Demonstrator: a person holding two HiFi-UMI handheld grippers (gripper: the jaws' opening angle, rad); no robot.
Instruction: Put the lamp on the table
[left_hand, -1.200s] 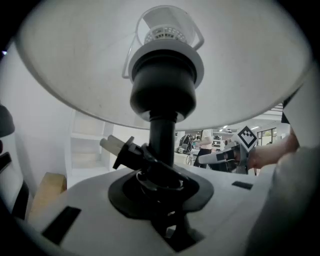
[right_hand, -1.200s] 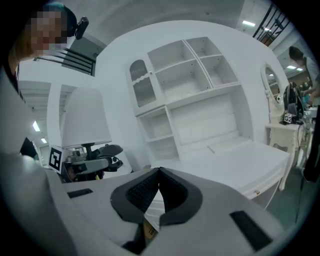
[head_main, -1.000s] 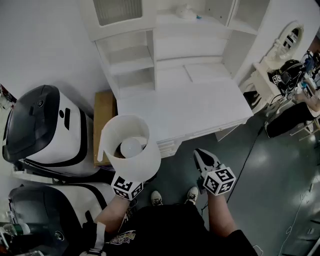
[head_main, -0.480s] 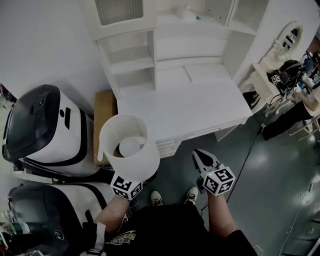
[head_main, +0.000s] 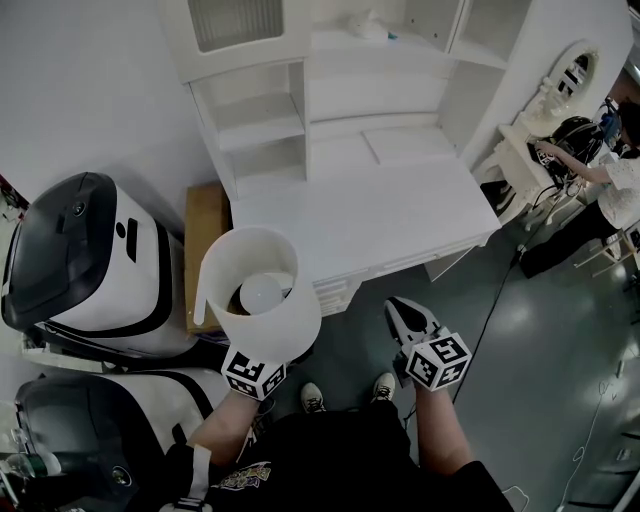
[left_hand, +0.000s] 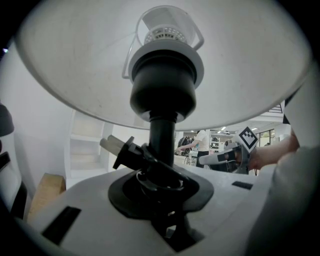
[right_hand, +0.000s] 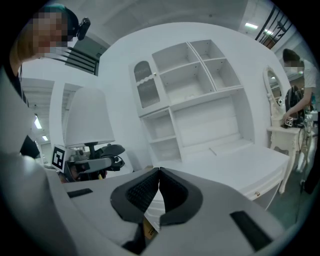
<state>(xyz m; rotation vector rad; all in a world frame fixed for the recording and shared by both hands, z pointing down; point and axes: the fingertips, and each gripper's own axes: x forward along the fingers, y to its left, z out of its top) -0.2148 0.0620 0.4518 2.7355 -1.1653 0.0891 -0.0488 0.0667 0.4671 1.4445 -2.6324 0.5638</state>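
The lamp (head_main: 258, 288) has a white shade with a bulb inside and a black stem (left_hand: 162, 135); I hold it upright over the floor, just short of the white table (head_main: 400, 215). My left gripper (left_hand: 161, 181) is shut on the stem near its base, where a black cord and plug (left_hand: 123, 150) are bundled. In the head view the shade hides these jaws. My right gripper (head_main: 402, 312) hovers to the right of the lamp, shut, with nothing in it. In the right gripper view the lamp (right_hand: 89, 120) shows at the left.
The white desk has a shelf hutch (head_main: 300, 70) at the back. A cardboard box (head_main: 206, 240) stands beside it. Two large white-and-black machines (head_main: 85, 255) sit at the left. A dressing table with a mirror (head_main: 575, 75) and a person (head_main: 615, 190) are at the far right.
Neither gripper nor the lamp has visibly moved. The person at the far right has shifted and stands more in view.
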